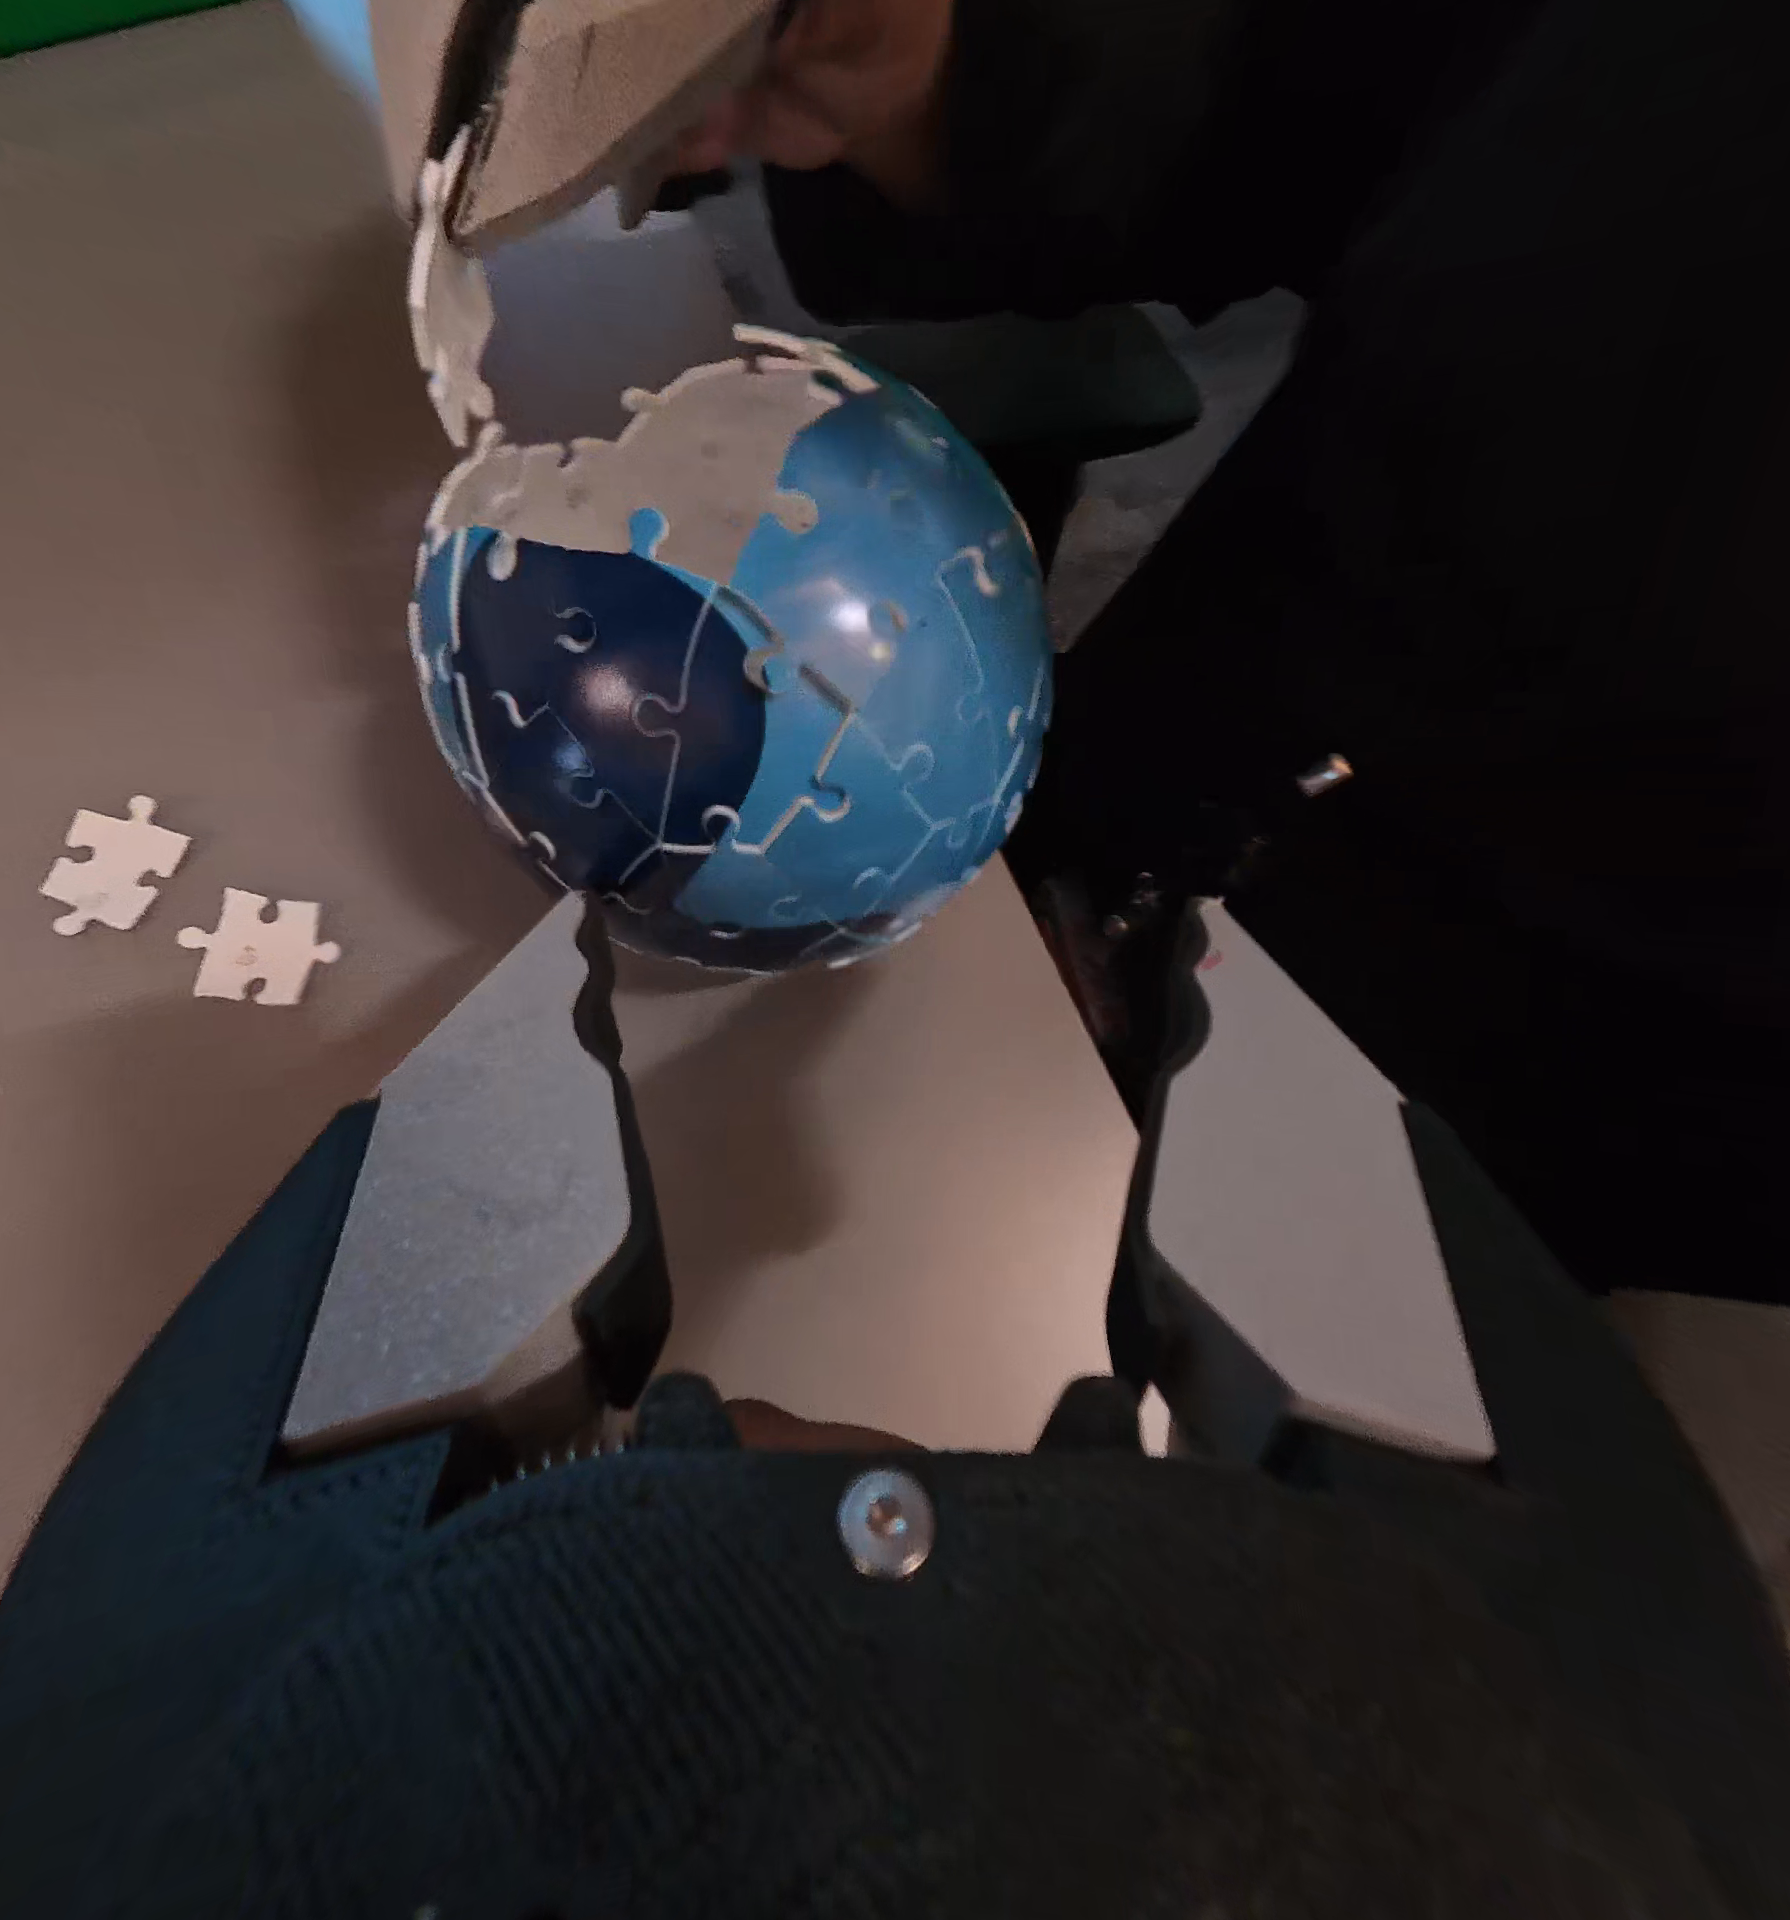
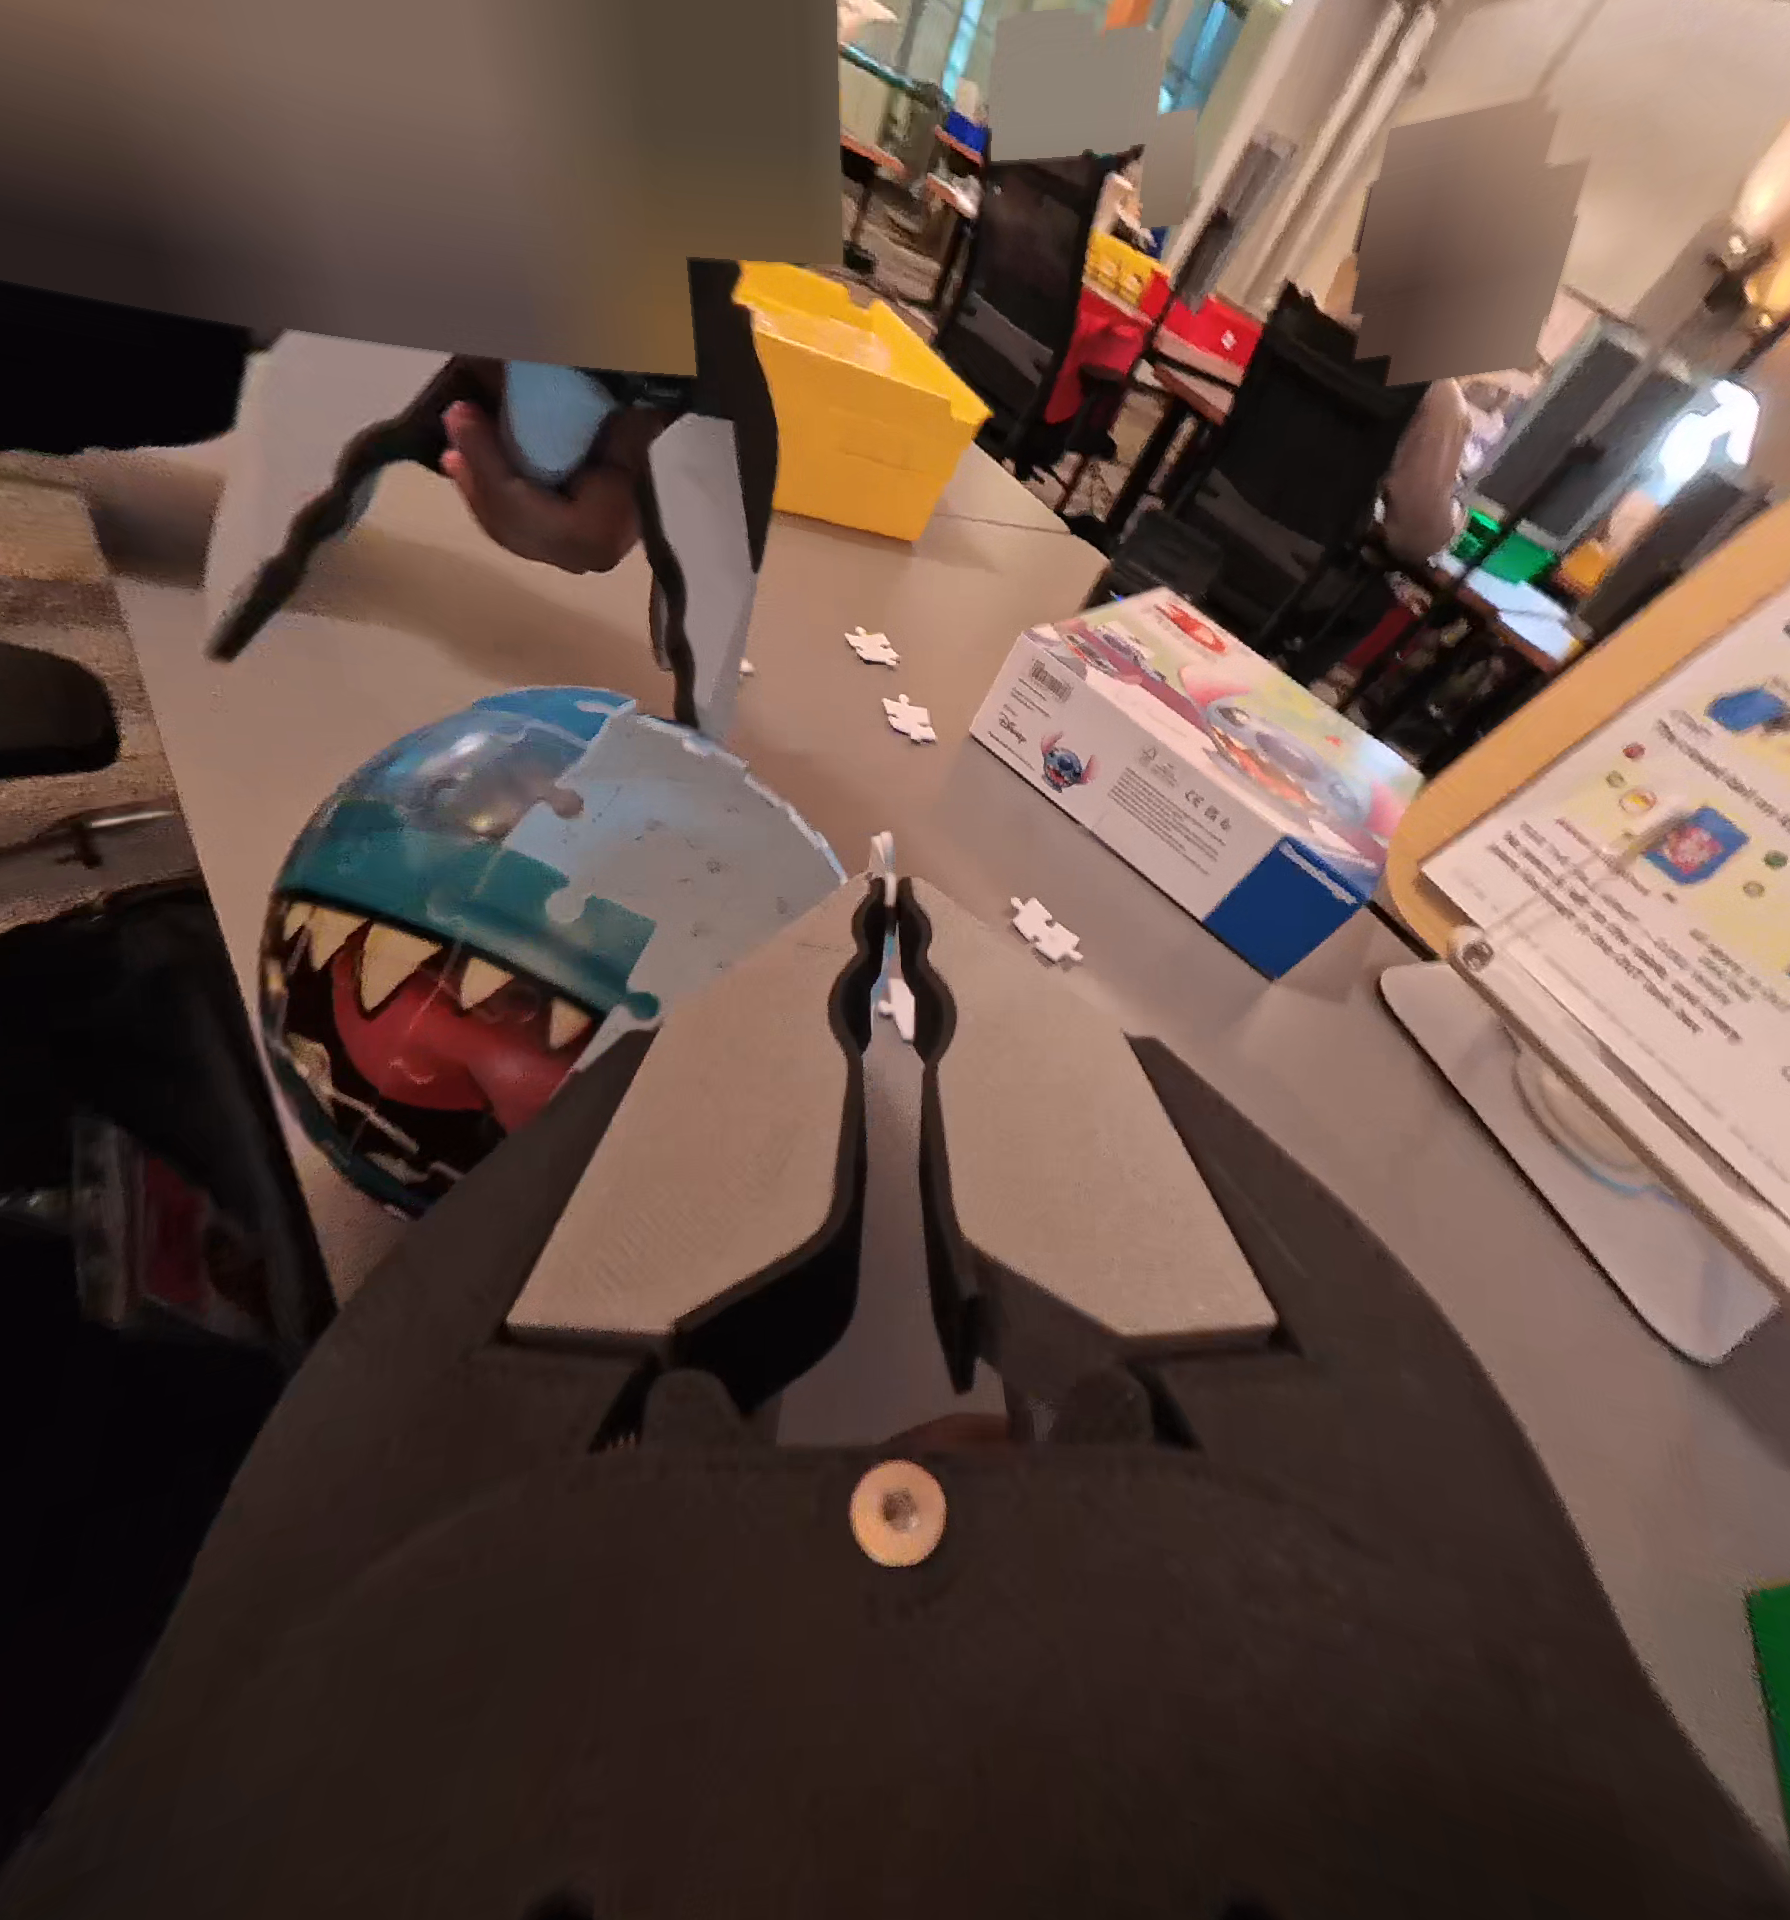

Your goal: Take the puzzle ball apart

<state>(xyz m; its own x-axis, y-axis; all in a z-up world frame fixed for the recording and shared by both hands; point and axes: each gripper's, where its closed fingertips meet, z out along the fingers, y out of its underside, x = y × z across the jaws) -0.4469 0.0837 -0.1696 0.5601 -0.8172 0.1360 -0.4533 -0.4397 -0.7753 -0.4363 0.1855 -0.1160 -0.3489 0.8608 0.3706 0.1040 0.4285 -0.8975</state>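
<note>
grey desk [image 2: 974, 582], loose white pieces [image 1: 184, 914] scattered; puzzle ball [image 1: 735, 686] part-opened, resting just ahead of spread left tool [image 1: 870, 914]; right tool [image 2: 893, 914], pressed together on one puzzle piece [image 2: 897, 1003], held right of ball.

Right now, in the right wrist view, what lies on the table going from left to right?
puzzle ball → puzzle piece pinched in the right gripper → loose white piece → puzzle box → stand with a printed sheet
</note>
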